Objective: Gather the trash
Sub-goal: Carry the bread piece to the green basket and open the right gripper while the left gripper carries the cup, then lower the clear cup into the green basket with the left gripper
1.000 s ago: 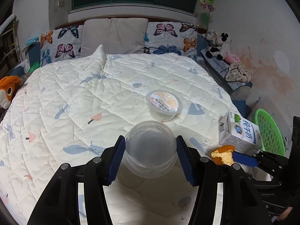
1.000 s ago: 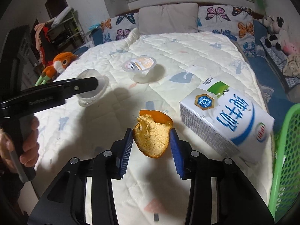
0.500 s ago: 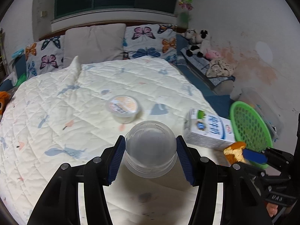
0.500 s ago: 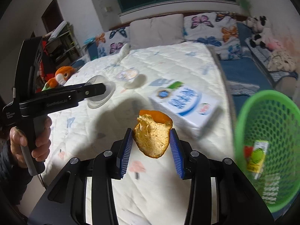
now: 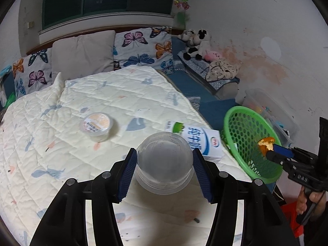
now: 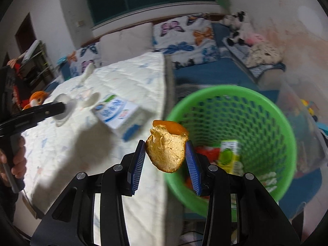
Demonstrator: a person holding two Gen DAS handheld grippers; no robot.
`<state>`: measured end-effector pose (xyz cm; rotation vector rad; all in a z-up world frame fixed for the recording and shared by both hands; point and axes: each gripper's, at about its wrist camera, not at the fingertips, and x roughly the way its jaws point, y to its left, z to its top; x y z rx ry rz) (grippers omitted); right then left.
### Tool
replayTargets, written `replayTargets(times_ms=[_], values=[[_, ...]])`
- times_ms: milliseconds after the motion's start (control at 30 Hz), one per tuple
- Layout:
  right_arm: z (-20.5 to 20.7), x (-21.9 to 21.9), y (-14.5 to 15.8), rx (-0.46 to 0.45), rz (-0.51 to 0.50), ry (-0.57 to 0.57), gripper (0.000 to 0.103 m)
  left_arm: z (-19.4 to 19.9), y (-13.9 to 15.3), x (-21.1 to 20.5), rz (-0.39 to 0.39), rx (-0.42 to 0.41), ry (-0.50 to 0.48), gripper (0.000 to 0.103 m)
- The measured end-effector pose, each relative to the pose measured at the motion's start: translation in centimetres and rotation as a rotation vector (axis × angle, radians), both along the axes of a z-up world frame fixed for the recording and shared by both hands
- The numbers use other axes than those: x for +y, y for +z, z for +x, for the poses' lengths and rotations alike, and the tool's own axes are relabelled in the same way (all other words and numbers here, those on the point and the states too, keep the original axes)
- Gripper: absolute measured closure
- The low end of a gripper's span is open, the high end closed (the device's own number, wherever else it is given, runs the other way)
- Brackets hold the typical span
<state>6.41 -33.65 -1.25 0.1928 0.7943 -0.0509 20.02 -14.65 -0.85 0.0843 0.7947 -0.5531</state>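
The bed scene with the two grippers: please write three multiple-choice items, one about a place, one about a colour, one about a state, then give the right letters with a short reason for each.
1. Where does the milk carton lie?
A. in the basket
B. on the quilt near the bed edge
C. on a pillow

2. What colour is the basket?
A. green
B. red
C. white

3. What is between the pads of the right gripper?
A. nothing
B. a spoon
C. an orange peel

Answers:
1 B, the carton rests on the quilt, beside the basket.
2 A, its mesh wall and rim are bright green.
3 C, the orange peel is pinched between the blue pads, at the basket's rim.
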Motion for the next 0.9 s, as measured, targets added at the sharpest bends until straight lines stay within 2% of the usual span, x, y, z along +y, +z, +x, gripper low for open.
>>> replayTargets(times_ms=[167,300,567,900], values=[[-0.8,-2.7,-0.5,0.010,-0.003,-0.068,0.057,-0.5,0.3,-1.9,0.004,0.000,-0.034,0.049],[-1.6,-4.2,-0.6,0.006,-0.005,-0.110,0.047,-0.8,0.5,-3.8,0.002,0.002,-0.071,0.049],[-3.1,-5.9,0.0,-0.020,0.015,-0.139,0.043,-1.9,0.9,-8.7,0.006,-0.003,-0.160,0.049],[-5.6,-7.3,0.6,-0.050,0.029,-0.160,0.036,-3.0,-0.2,-14.8,0.030,0.021,-0.254,0.049]])
